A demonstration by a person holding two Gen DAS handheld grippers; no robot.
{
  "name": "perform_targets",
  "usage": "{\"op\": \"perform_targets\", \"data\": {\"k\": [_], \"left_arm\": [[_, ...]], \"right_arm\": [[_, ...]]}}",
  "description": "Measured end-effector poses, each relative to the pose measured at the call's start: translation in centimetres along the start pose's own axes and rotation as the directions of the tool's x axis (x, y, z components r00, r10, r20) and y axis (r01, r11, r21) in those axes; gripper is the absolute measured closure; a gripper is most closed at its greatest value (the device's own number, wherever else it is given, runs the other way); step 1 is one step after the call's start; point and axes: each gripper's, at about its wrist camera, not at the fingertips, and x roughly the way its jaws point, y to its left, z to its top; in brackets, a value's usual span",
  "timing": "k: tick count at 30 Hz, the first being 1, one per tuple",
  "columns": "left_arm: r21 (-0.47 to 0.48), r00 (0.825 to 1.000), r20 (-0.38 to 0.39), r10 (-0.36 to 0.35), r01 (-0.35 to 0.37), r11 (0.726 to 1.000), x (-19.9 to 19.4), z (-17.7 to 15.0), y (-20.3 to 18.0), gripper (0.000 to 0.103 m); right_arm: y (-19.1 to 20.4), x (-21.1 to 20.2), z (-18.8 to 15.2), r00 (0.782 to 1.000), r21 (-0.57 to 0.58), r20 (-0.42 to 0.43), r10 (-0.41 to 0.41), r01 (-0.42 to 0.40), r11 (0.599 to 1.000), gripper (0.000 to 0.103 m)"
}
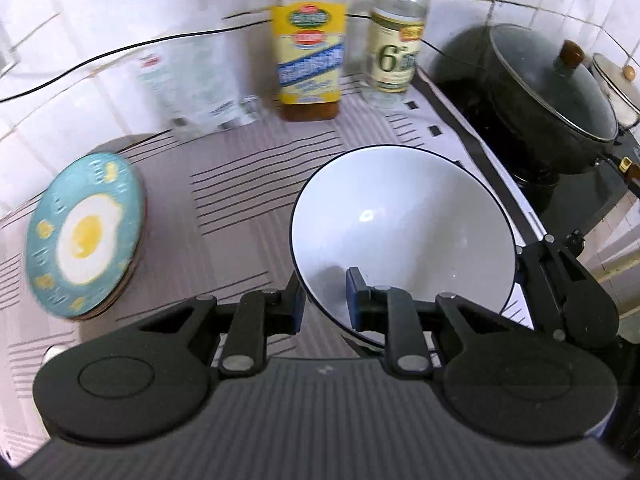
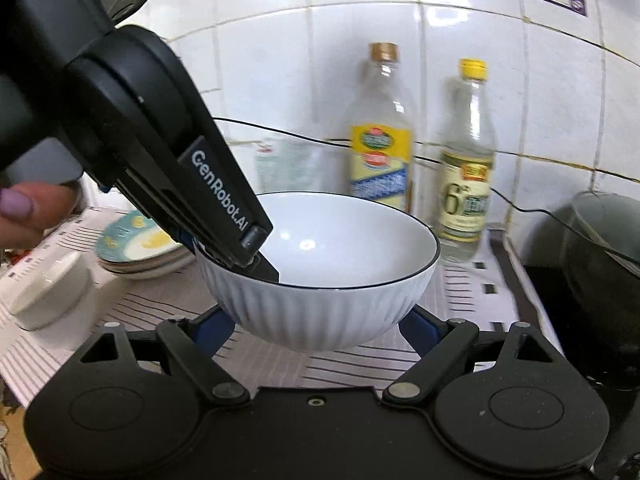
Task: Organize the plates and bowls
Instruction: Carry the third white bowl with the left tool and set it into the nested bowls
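A white ribbed bowl (image 1: 400,220) with a thin dark rim hangs above the striped mat. My left gripper (image 1: 326,300) is shut on its near rim, one finger inside and one outside. From the right wrist view the same bowl (image 2: 340,240) sits between the fingers of my right gripper (image 2: 318,328), whose blue pads press its lower wall from both sides. There my left gripper (image 2: 256,264) comes down from the upper left onto the rim. A stack of teal plates (image 1: 84,236) with a fried-egg print lies to the left, and a small white bowl (image 2: 48,292) stands nearer.
Two bottles, one yellow-labelled (image 1: 308,52) and one clear (image 1: 394,52), stand against the tiled wall with a plastic packet (image 1: 192,80). A black lidded pot (image 1: 552,80) sits on the stove to the right. A black cable (image 1: 120,48) runs along the wall. A person's thumb (image 2: 20,208) shows at left.
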Motion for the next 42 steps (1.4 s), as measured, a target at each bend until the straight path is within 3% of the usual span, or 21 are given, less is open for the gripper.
{"op": "perform_targets", "data": {"k": [21,30,42], "left_arm": [[-0.196,0.996,0.017,0.091,-0.086,0.977,-9.4,-7.8,14.0,0.083],[-0.271,0.995,-0.065,0.078,-0.093,0.958,-7.8,-10.9,20.0,0.083],[-0.327,0.99,-0.133,0.037,-0.079,0.942,-5.3,-12.8,23.7,0.082]], "right_arm": [[15.2,-0.8,4.0,0.985,-0.197,0.014,0.174,-0.168,0.966,0.012],[21.0,2.3,3.7,0.975,-0.202,-0.086,0.204,-0.218,0.955,0.012],[25.4,5.0,3.3,0.953,-0.275,-0.256,0.163,-0.233,0.933,0.012]]}}
